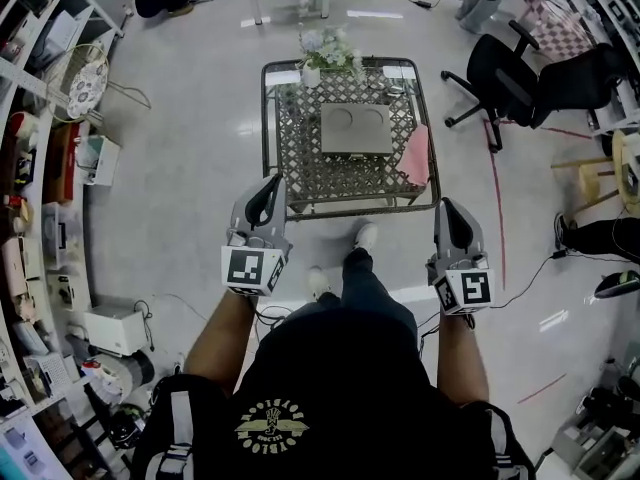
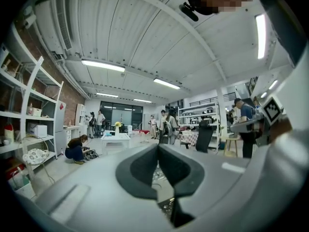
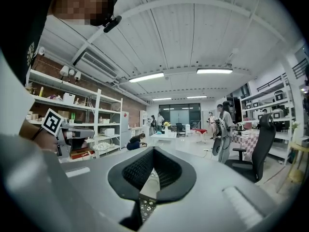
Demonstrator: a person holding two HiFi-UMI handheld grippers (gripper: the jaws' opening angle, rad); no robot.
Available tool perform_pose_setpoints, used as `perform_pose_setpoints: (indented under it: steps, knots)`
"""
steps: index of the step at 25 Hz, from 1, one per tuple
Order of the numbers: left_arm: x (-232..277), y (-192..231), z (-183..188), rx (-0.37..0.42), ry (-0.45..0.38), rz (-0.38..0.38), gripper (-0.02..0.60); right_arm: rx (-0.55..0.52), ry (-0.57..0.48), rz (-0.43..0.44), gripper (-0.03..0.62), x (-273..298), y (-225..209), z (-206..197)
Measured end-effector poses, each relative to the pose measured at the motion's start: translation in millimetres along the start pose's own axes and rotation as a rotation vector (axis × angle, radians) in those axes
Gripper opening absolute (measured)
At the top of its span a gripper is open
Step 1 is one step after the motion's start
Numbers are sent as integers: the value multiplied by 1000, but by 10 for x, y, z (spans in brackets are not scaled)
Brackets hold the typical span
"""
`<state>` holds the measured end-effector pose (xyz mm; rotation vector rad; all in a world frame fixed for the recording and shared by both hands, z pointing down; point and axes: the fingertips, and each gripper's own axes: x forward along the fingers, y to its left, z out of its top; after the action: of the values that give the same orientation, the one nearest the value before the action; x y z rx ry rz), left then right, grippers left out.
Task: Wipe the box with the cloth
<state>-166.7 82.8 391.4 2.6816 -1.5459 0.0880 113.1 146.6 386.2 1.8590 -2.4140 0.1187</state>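
I see a pale glossy floor, white open shelving along the left, a black wheeled office chair at the right, and long ceiling strip lights overhead.

The box is a flat grey rectangle with 2 shallow round dents in its top. It lies level, just above the centre of the frame, square to the lattice tabletop beneath it. The cloth is pink and loosely rumpled, just right of the box, along the tabletop's right edge.
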Motion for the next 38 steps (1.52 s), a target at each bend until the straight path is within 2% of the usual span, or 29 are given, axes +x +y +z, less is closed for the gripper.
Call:
perform_pose_setpoints:
  steps: [5,9,16,22,30,38]
  knots:
    - [224,69,20,32,17,4,0,-18,18,4,8,185,-197,-68]
    - [482,-14,-58,29,36,-17,0,-17,27,3,8,381,-390,-95]
    - [1165,-175,-121,18,52,-28,0,2,85,-22,8,788,-978,-197]
    - [1643,-175,-218,7,71,-19,0,19,106,4,8,1220,-1334,-437]
    - [2124,-189,-573,-42,173,-16,0,35,217,8,8,1755,-1778,-1035]
    - [2489,-198,-1055,-56,254,-2,0,58,427,-11,10,2109,-2203,-2144]
